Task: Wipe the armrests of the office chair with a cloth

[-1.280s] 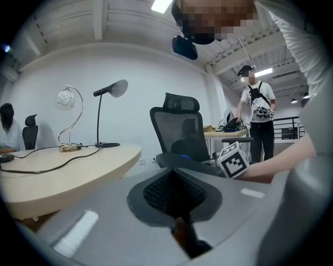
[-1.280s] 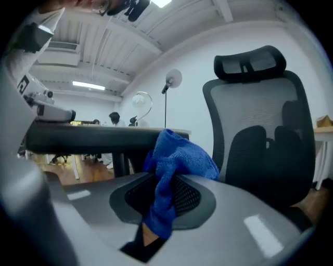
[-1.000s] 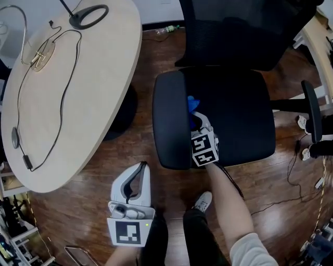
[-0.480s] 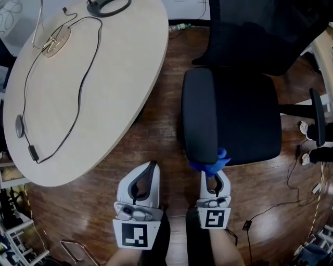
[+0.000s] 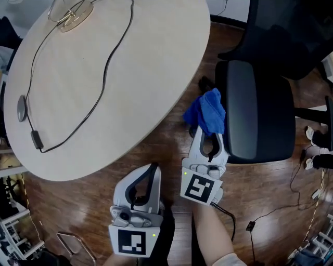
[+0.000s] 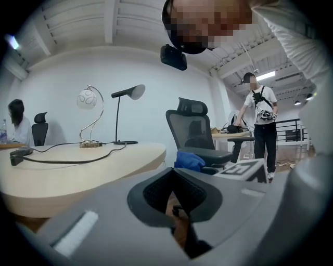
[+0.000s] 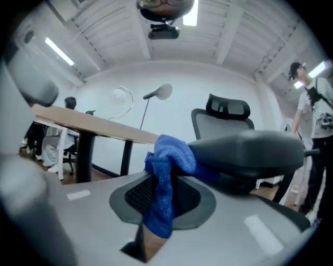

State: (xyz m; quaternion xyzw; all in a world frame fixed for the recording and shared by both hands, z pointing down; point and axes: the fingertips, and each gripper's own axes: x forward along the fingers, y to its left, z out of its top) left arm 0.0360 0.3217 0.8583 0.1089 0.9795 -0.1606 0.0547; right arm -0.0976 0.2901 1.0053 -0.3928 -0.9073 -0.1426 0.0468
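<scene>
The black office chair's left armrest runs lengthwise beside the seat; its right armrest shows at the frame edge. A blue cloth is bunched at the tips of my right gripper, which is shut on it just left of the left armrest. In the right gripper view the blue cloth hangs over the jaws and touches the dark armrest pad. My left gripper is low near my legs, shut and empty. The left gripper view shows the blue cloth beside the armrest.
An oval beige table lies to the left, with a black cable and a lamp base on it. Cords lie on the wooden floor at the right. A person stands in the distance.
My right gripper pulled the cloth back off the armrest toward me, then moved it forward to the armrest's left side. My left gripper stayed low and shut.
</scene>
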